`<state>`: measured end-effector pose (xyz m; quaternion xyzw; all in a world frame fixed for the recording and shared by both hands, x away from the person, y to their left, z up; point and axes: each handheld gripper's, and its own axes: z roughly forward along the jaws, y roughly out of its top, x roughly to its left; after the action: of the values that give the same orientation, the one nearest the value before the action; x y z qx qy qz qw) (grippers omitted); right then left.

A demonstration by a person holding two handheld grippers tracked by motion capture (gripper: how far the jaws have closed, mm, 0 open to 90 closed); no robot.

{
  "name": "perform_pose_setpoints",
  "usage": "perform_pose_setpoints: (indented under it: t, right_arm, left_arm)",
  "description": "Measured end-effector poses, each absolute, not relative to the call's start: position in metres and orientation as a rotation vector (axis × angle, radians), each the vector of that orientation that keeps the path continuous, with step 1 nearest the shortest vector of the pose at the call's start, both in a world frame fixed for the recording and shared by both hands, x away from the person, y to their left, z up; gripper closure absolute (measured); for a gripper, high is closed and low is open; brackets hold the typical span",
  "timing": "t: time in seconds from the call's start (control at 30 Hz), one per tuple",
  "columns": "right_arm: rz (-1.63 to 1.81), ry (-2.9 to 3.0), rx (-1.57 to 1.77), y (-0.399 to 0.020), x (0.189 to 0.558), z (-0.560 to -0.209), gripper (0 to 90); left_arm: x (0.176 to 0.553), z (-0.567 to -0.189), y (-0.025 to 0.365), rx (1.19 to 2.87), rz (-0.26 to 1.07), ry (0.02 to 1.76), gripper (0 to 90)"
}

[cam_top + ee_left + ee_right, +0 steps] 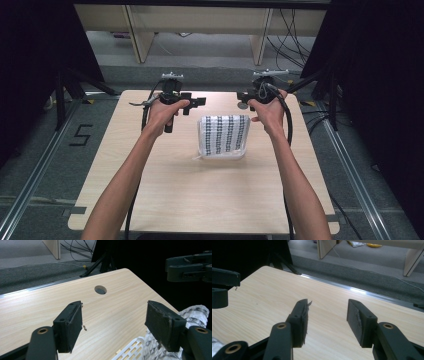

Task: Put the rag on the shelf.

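Observation:
A white cloth with a black pattern lies folded in a low white slotted basket at the middle of the table. My left gripper is held just beyond the cloth's far left corner, and my right gripper just beyond its far right corner. In the left gripper view the left gripper stands open over bare wood, with the cloth and basket rim at the lower right. In the right gripper view the right gripper is open with nothing between its pads.
The light wooden table has a round cable hole near its far edge. Dark tripod legs and black curtains stand on both sides. Cables and wooden furniture legs lie on the grey floor beyond the table.

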<state>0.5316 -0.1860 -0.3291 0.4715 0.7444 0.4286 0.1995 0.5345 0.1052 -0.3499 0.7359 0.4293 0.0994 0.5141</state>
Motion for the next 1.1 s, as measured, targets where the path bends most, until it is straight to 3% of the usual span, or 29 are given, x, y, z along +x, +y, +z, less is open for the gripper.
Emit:
perform_pose_setpoints:
  t: [1.1]
  right_arm:
    - [1.291,2.147,1.210,-0.191,0.498,-0.317,42.0]
  left_arm:
    - [0.489,-0.340,0.114,1.788,0.229,0.956,27.1]
